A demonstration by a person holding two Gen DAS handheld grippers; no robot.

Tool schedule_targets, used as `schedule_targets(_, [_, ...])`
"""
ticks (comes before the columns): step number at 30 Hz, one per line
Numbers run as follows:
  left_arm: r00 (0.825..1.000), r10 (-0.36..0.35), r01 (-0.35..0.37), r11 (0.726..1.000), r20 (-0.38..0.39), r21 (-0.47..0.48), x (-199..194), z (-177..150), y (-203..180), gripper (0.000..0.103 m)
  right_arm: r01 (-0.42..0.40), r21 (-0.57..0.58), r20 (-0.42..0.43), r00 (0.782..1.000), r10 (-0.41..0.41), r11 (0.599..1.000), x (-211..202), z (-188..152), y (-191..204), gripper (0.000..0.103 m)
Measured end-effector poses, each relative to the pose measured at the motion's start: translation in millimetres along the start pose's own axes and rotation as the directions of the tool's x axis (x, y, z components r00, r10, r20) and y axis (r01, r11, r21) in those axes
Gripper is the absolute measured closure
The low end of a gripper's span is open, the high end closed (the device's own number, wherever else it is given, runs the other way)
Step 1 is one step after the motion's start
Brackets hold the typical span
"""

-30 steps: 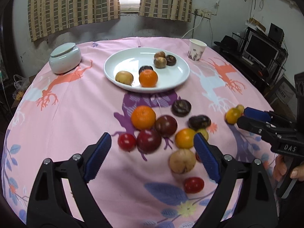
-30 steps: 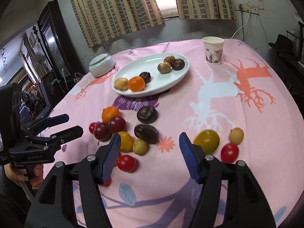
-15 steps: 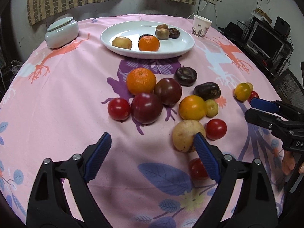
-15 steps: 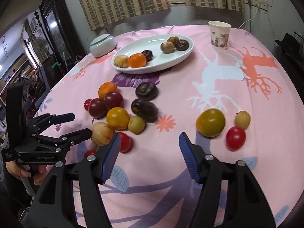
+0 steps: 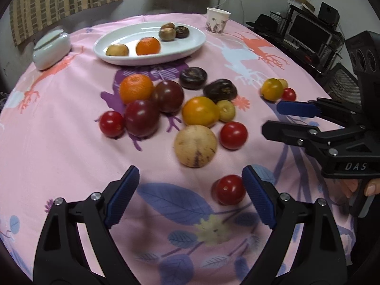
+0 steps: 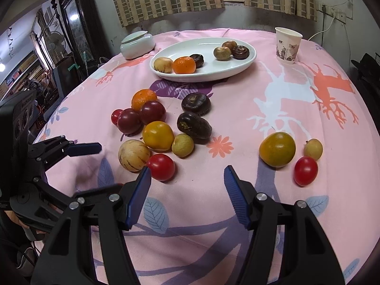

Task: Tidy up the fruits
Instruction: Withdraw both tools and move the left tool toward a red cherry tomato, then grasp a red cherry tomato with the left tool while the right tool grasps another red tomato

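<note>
Over the pink tablecloth (image 5: pixel 59 142), your left gripper (image 5: pixel 191 192) hangs low with its blue pads spread wide and nothing between them. A small red tomato (image 5: pixel 230 189) sits just inside the right-hand pad, close to it, though I can't tell whether they touch. Just ahead of that gripper lies the pale striped melon (image 5: pixel 195 146), with another red tomato (image 5: pixel 233 135) just beside it.

Your right gripper (image 6: pixel 187 193) is wide open too, gripping nothing, its pads low over bare cloth. The same red tomato (image 6: pixel 161 167) lies right by its left pad, and the striped melon (image 6: pixel 133 155) is next to that.

Beyond them you've got the main cluster: a yellow-orange tomato (image 5: pixel 200 111) touching a small greenish fruit (image 5: pixel 225 110), two dark red plums (image 5: pixel 154 106), an orange (image 5: pixel 135 88), one more red tomato (image 5: pixel 111 123) at the left edge, and two dark brown fruits (image 5: pixel 206 84) on the far side.

Well apart to the right sits a trio: a yellow-green tomato (image 6: pixel 277 149), a small tan fruit (image 6: pixel 313 149) and a red tomato (image 6: pixel 306 170), close together.

At the far side, the white oval plate (image 6: pixel 237 67) holds five pieces: a tan fruit, an orange, a dark one, then a greenish one and a dark brown one toward the other end. A paper cup (image 6: pixel 287 41) stands to its right, a lidded white jar (image 6: pixel 137 45) to its left.
</note>
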State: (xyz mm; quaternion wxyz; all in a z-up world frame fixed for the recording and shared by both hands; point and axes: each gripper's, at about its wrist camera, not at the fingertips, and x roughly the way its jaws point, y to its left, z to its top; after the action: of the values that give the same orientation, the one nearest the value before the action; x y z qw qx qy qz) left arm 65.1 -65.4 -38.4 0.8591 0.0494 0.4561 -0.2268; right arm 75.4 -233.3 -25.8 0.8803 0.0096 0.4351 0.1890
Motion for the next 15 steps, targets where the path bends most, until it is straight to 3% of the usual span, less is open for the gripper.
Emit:
schedule_targets(2, [1.0,-0.012,0.012,1.0,-0.002,0.024,1,-3,-7,0.015,0.004,-0.01,0.002,1.0,-0.004,1.0,-1,0,3,0.038])
schedule_targets(4, [1.0,-0.021,0.02,0.998,0.007,0.051,0,-5,-13,0.022,0.001,-0.018,0.004,1.0,-0.001,1.0,-1,-1,5,0.038])
schedule_targets(6, [0.998,-0.062,0.062,0.996,-0.001,0.061,0,-7,-17,0.036,0.002,-0.025,0.005,1.0,-0.002,1.0,-1,-1,7,0.038])
schedule_targets(8, [0.996,-0.092,0.093,0.994,-0.01,0.065,1,-8,-19,0.042,0.0,-0.028,0.005,1.0,0.0,1.0,-1,-1,8,0.038])
schedule_targets(15, [0.992,-0.118,0.123,0.987,-0.048,0.102,9,-14,-31,0.055,0.004,-0.027,0.003,1.0,-0.004,1.0,0,-1,8,0.038])
